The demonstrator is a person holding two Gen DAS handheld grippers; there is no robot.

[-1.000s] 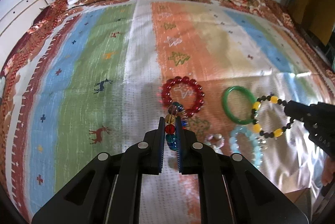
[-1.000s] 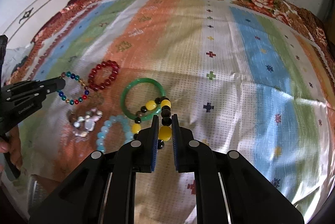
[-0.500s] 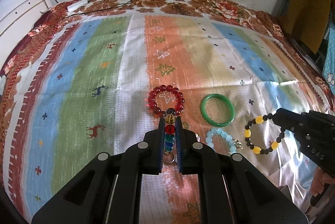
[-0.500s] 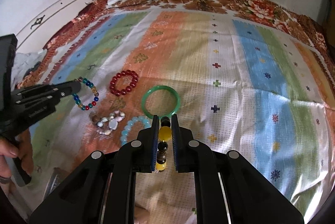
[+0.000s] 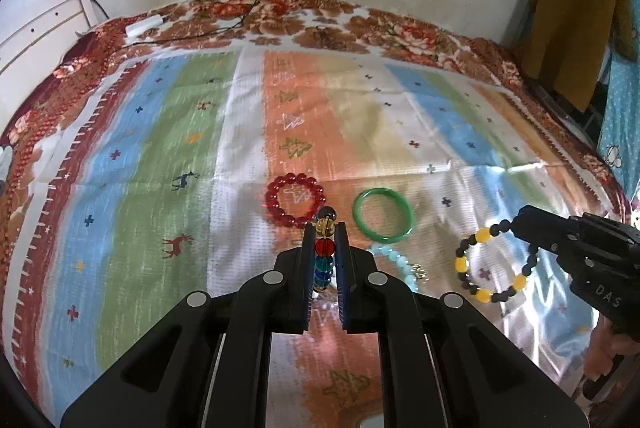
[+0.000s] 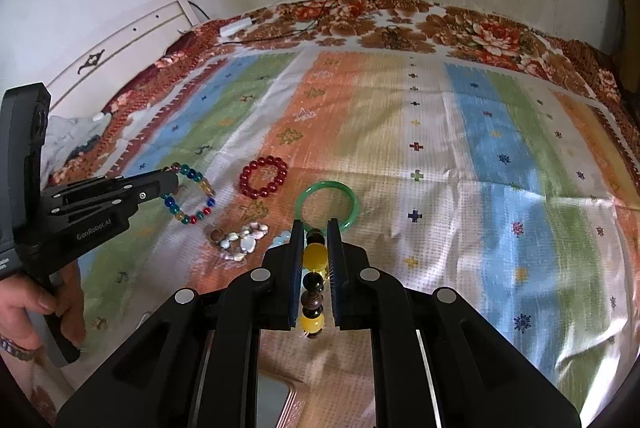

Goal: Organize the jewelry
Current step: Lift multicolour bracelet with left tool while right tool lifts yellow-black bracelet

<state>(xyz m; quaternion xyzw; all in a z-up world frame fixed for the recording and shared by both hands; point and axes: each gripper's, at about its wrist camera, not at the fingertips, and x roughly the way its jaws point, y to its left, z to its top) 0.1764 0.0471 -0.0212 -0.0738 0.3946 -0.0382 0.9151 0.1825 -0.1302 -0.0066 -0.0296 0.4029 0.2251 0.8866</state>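
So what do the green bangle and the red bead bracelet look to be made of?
Green bangle: one solid glossy ring, jade or glass by its look; plastic is possible. Red bead bracelet: round translucent beads with bright glints, probably glass or resin.

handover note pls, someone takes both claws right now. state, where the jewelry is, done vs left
Left claw: shut on the multicolour bead bracelet, lifted off the cloth.
Right claw: shut on the black-and-yellow bead bracelet, also lifted.
On the striped cloth: red bead bracelet, green bangle, pale blue bead bracelet, pearly shell bracelet.
Done: two bracelets picked up.
Left: place both held bracelets, then sort the four lying on the cloth. No clear storage spot is visible.
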